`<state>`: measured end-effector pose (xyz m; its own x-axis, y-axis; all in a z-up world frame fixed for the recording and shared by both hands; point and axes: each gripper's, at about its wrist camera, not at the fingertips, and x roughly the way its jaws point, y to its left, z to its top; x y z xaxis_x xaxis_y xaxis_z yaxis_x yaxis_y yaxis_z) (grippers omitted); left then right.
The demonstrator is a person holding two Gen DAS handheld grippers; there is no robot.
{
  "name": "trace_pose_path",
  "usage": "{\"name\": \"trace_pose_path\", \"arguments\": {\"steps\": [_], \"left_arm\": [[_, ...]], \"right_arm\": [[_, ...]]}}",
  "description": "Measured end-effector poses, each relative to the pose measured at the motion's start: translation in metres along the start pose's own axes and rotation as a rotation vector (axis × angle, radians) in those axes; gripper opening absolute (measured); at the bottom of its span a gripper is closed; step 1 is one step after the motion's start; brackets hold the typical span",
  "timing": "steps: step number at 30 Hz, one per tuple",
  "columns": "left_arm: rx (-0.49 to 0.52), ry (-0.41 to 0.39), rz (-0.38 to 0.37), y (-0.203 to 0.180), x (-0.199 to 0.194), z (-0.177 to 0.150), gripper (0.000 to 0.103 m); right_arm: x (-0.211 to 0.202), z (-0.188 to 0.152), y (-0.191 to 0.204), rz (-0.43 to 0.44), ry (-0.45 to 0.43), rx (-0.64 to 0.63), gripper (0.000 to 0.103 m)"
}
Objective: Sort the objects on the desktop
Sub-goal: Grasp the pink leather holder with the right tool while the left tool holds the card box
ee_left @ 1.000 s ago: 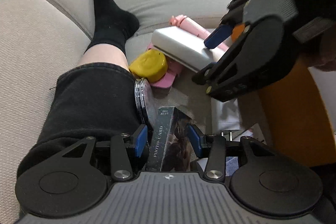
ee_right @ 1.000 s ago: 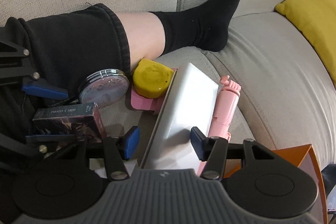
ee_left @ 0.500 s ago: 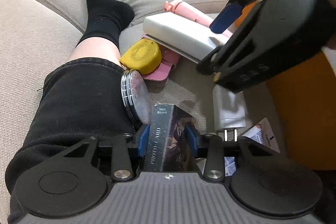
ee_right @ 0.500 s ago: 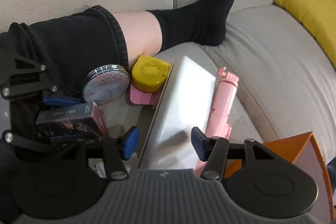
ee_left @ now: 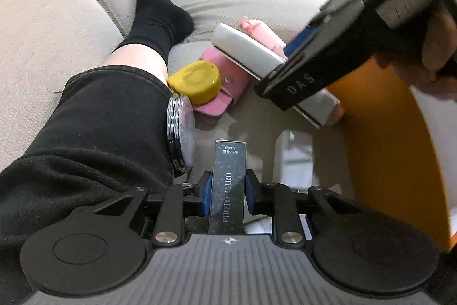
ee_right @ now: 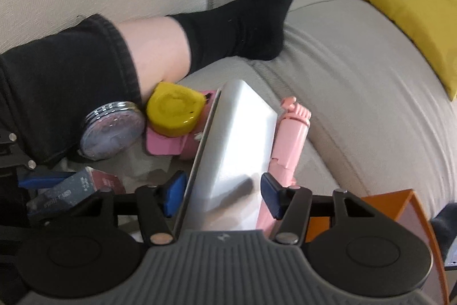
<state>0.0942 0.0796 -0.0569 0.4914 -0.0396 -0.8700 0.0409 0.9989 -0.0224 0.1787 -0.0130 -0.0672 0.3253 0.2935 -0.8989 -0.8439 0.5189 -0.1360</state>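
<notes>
A beige sofa (ee_right: 357, 70) is carrying everything here, with a yellow cushion (ee_right: 411, 5) lying toward its far corner and a person's leg in a black sock (ee_right: 245, 25) stretching along the back edge of the seat. Against the knee, a round glittery compact (ee_right: 111, 133) is leaning on edge, and just beside it a yellow tape measure (ee_right: 174, 112) is sitting on a pink pouch (ee_left: 220, 93). The left gripper (ee_left: 227, 192) is pinching a dark photo card box (ee_left: 227, 185) between its blue pads, holding it narrow edge up near the front edge of the seat. The right gripper (ee_right: 222, 195) is straddling a white power bank (ee_right: 231, 156); its jaws are standing fairly wide at either side of the bank, and I cannot tell whether the pads are touching it. A pink selfie stick (ee_right: 288, 145) is lying just beside the bank, on its far side from the pouch. An orange box (ee_left: 382, 150) is standing at the seat's near right corner.
</notes>
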Motion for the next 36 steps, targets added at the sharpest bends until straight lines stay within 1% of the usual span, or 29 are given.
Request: {"name": "trace_pose_path", "arguments": {"steps": [2,4,6,8,12,13,15,17,19,21,22,23,25,27,28,31,33,36], "left_arm": [[-0.025,-0.023,-0.003,0.002,-0.004,0.002,0.026],[-0.049,-0.046,-0.007,0.005,-0.009,0.004,0.026],[-0.079,-0.069,-0.027,0.01,-0.016,0.004,0.026],[-0.105,-0.094,-0.043,0.017,-0.025,0.004,0.026],[-0.139,-0.156,-0.037,0.029,-0.047,0.005,0.026],[-0.146,-0.169,-0.032,0.031,-0.051,0.006,0.026],[-0.162,-0.184,-0.023,0.039,-0.054,0.009,0.026],[-0.181,-0.186,-0.029,0.045,-0.054,0.012,0.026],[-0.19,-0.187,-0.041,0.047,-0.052,0.013,0.026],[-0.188,-0.19,-0.046,0.047,-0.051,0.014,0.026],[-0.19,-0.192,-0.045,0.048,-0.05,0.014,0.026],[-0.195,-0.194,-0.049,0.051,-0.051,0.013,0.026],[-0.212,-0.197,-0.069,0.056,-0.052,0.012,0.026],[-0.222,-0.198,-0.081,0.06,-0.051,0.013,0.026],[-0.225,-0.199,-0.086,0.061,-0.05,0.013,0.026],[-0.232,-0.204,-0.092,0.064,-0.049,0.01,0.026],[-0.238,-0.206,-0.094,0.065,-0.048,0.01,0.026],[-0.255,-0.212,-0.091,0.066,-0.05,0.006,0.026]], "right_arm": [[-0.002,0.001,0.003,-0.029,-0.021,-0.023,0.059],[-0.004,0.0,0.012,-0.034,-0.064,-0.102,0.059],[-0.005,-0.001,0.021,-0.017,-0.102,-0.192,0.057],[-0.008,-0.002,0.027,0.025,-0.142,-0.282,0.054],[-0.008,-0.008,0.042,0.052,-0.211,-0.523,0.053],[-0.007,-0.01,0.046,0.059,-0.211,-0.578,0.052],[-0.002,-0.012,0.055,0.078,-0.181,-0.668,0.044],[0.009,-0.011,0.066,0.06,-0.135,-0.742,0.039],[0.021,-0.011,0.076,0.026,-0.099,-0.798,0.039],[0.035,-0.01,0.082,-0.016,-0.067,-0.835,0.04],[0.038,-0.009,0.084,-0.031,-0.07,-0.85,0.04],[0.04,-0.009,0.087,-0.04,-0.077,-0.871,0.043],[0.042,-0.007,0.09,-0.051,-0.065,-0.895,0.046],[0.046,-0.006,0.09,-0.066,-0.059,-0.916,0.052],[0.049,-0.006,0.09,-0.079,-0.055,-0.917,0.053],[0.049,-0.004,0.088,-0.077,-0.053,-0.913,0.053],[0.05,0.0,0.084,-0.06,-0.043,-0.888,0.055],[0.055,0.017,0.073,-0.047,-0.026,-0.751,0.062]]}}
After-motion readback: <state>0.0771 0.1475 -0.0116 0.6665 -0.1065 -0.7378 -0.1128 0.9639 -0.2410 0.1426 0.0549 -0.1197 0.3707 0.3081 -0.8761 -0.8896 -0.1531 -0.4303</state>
